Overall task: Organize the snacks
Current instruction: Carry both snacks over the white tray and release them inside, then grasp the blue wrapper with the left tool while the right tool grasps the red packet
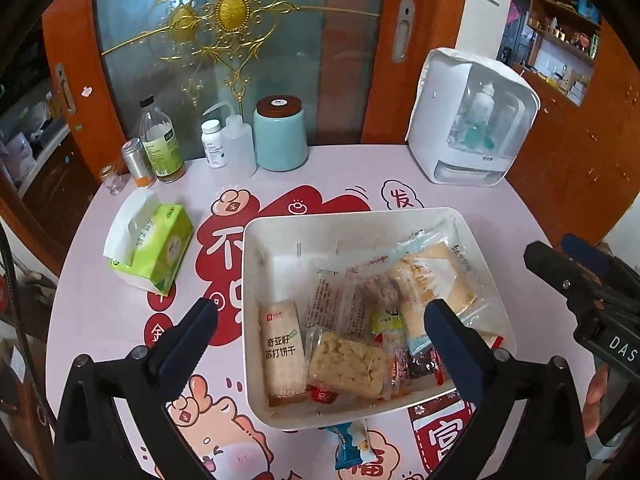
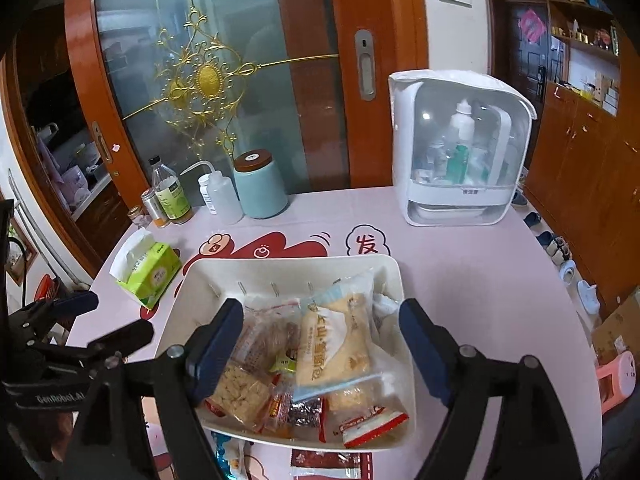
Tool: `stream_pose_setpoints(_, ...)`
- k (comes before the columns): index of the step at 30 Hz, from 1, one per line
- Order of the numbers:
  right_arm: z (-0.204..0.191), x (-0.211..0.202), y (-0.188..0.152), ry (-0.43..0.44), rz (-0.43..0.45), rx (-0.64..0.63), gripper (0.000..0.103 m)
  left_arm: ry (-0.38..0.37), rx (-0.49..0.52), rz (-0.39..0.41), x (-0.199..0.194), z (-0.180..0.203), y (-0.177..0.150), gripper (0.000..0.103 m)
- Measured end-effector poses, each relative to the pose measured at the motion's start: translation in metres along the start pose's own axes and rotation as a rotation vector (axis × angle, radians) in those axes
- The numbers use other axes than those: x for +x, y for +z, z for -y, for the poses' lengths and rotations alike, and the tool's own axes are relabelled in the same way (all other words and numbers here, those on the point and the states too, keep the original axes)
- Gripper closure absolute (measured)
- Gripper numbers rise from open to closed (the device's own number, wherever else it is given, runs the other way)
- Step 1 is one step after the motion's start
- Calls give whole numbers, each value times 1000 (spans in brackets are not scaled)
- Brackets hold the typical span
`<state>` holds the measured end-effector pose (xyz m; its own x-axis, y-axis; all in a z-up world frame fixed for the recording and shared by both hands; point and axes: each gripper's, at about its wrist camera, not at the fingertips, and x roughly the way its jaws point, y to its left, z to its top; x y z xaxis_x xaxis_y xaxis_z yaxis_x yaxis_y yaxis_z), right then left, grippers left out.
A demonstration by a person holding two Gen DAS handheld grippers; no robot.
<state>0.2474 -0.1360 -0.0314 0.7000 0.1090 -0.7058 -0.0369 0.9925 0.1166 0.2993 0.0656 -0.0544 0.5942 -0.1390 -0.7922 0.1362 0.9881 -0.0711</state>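
Blue-wrapped snack (image 1: 352, 446) is seen loose on the table (image 1: 500, 208), just outside the near wall of the white bin (image 1: 416, 216), at 6 o'clock from the left claw (image 1: 320, 332). Long axis runs roughly 12-to-6. Left claw is judged nearer; a pull-back and drop toward 6 would be needed. A red-and-white packet (image 2: 324, 464) lies at 6 o'clock below the right claw (image 2: 320, 344), also outside the bin, long axis 9-to-3. Both claws are spread wide, nothing held or touched, hovering over the bin. Remaining snacks are piled inside the bin.
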Motion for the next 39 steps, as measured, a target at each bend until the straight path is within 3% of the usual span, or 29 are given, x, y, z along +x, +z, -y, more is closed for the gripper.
stream_pose_setpoints(13, 8, -32, -23, -46, 42, -39, 22, -17, 14, 67, -37, 12, -16, 1)
stream_pose_setpoints(15, 9, -38, -35, -54, 47, -46, 21, -19, 14, 79, -44, 14, -27, 1)
stream_pose_setpoints(18, 11, -46, -56, -54, 51, -45, 6, -25, 23, 79, -51, 19, -50, 1)
stream_pose_setpoints(25, 23, -38, -113, -50, -26, -8, 6, 24, 71, 65, -47, 33, -109, 1)
stream_pose_setpoints(32, 26, 6, -160, -40, -168, 0, 6, 57, 64, -72, 7, 36, -159, 1)
stream_pose_setpoints(39, 17, 60, -178, -13, -252, 16, 6, 65, -62, -218, 73, 19, -183, 1)
